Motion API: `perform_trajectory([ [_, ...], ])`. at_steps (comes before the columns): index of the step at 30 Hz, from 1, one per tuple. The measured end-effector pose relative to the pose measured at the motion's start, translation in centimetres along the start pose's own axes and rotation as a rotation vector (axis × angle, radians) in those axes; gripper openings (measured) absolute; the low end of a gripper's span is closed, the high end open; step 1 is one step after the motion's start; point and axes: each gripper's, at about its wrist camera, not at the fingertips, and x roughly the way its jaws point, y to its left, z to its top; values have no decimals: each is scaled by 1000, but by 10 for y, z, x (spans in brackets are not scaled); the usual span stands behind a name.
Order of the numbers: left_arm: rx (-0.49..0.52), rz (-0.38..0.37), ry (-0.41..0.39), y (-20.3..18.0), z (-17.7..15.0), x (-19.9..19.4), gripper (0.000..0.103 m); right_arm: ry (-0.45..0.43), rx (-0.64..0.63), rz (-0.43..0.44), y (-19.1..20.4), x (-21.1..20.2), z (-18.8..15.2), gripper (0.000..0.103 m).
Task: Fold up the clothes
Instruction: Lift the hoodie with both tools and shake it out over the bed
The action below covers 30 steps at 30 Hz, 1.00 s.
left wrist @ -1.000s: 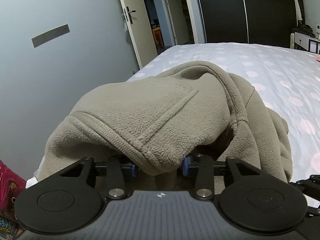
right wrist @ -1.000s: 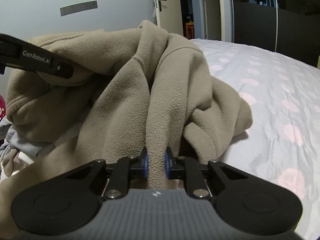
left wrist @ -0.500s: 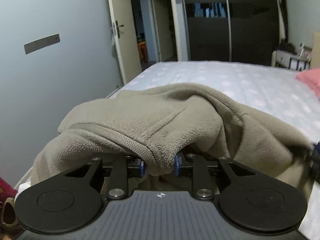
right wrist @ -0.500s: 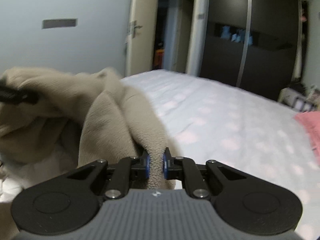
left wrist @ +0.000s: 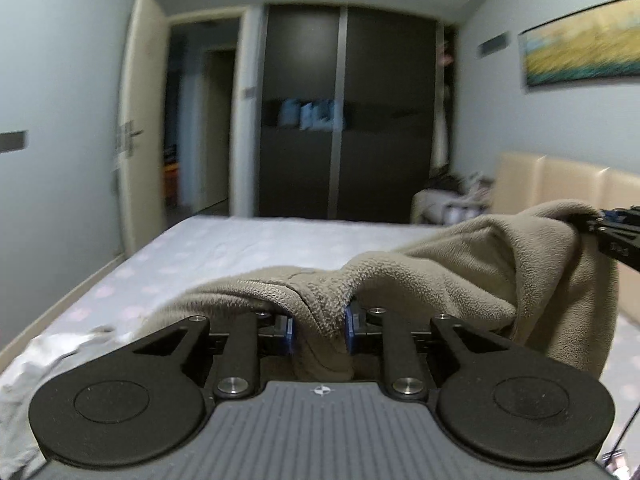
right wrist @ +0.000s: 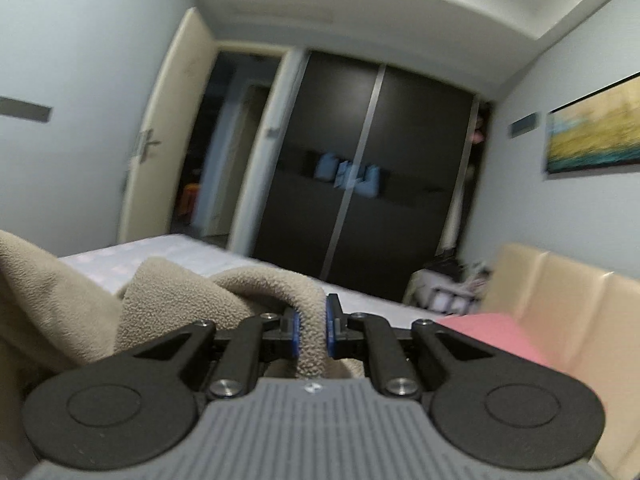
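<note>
Above bed, fleece edges pinched, 2 grippers

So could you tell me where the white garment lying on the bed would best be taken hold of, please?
Probably at the crumpled near edge of the white garment, coming from the near side of the bed. It lies flat and loose there, with raised wrinkles a hand-held gripper could pinch. Which part of the garment that edge is cannot be told.

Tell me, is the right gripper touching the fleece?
Touching. The right wrist view shows the right gripper with its blue fingers pressed against both sides of a fold of the fleece.
</note>
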Motion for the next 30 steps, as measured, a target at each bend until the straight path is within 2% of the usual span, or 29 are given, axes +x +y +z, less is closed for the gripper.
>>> perform_trajectory([
  [6,28,-226,-71,-45,12,-7,15,-91,-37,-172,-71,-43,26,14],
  [8,24,-308,-69,-55,13,-3,15,-108,-39,-227,-92,-54,31,14],
  [10,22,-357,-42,-59,9,7,15,-111,-60,-270,-105,-57,30,14],
  [14,31,-391,76,-64,-11,48,15,-31,-94,-275,-117,-40,-3,14],
  [19,48,-433,264,-68,-48,96,15,140,-31,-256,-132,2,-78,14],
  [22,83,-472,356,-74,-71,116,15,204,-20,-293,-148,26,-112,14],
  [25,161,-565,373,-89,-88,117,17,289,61,-320,-179,55,-130,14],
  [27,175,-645,384,-94,-94,113,19,346,112,-342,-198,71,-145,14],
  [30,208,-728,408,-101,-99,113,28,424,116,-372,-214,81,-173,14],
])
